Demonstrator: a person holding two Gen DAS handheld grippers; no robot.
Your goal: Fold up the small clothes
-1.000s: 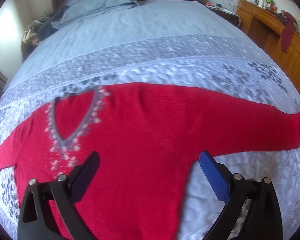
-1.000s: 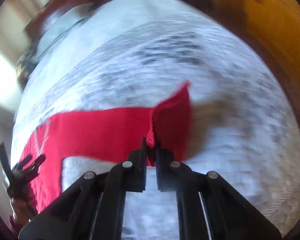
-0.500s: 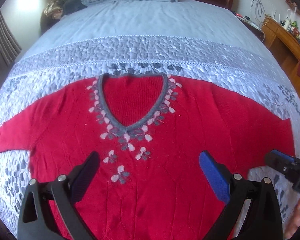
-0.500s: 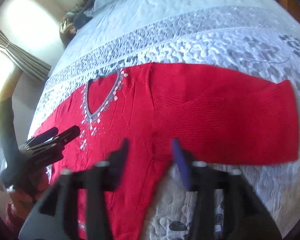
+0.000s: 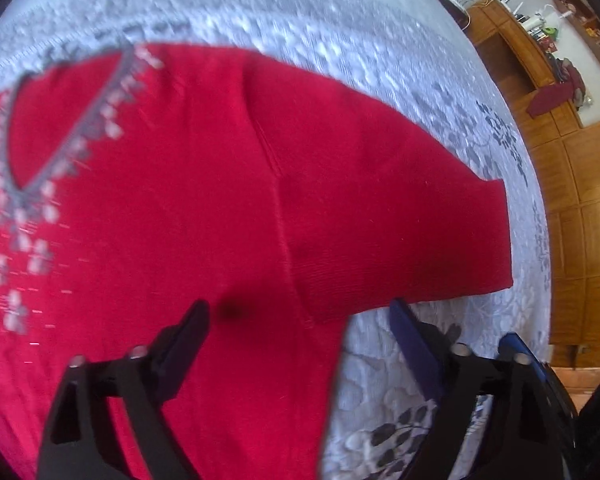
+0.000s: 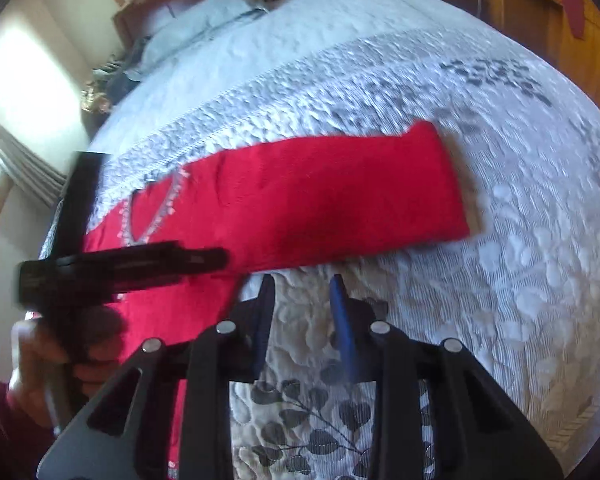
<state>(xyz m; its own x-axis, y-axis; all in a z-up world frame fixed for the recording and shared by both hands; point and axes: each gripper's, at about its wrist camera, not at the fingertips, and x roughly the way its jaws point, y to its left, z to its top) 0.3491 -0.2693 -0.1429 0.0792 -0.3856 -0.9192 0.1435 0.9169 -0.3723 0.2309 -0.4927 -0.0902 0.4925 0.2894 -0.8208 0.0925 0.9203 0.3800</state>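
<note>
On quilted grey bedspread (image 6: 520, 280), flat ribbed red sweater (image 5: 228, 208)

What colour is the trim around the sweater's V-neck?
Grey, with pale flower shapes, on the red knitted sweater; clearest in the left wrist view.

The sweater (image 5: 220, 208) lies flat on the bedspread (image 6: 520, 280), one sleeve (image 6: 340, 200) extended sideways. The pillow (image 6: 208, 16) lies at the far end. The left gripper (image 5: 300, 336) hangs above the sweater's body; the right gripper (image 6: 302, 292) hangs above bare bedspread, just before the sleeve.
</note>
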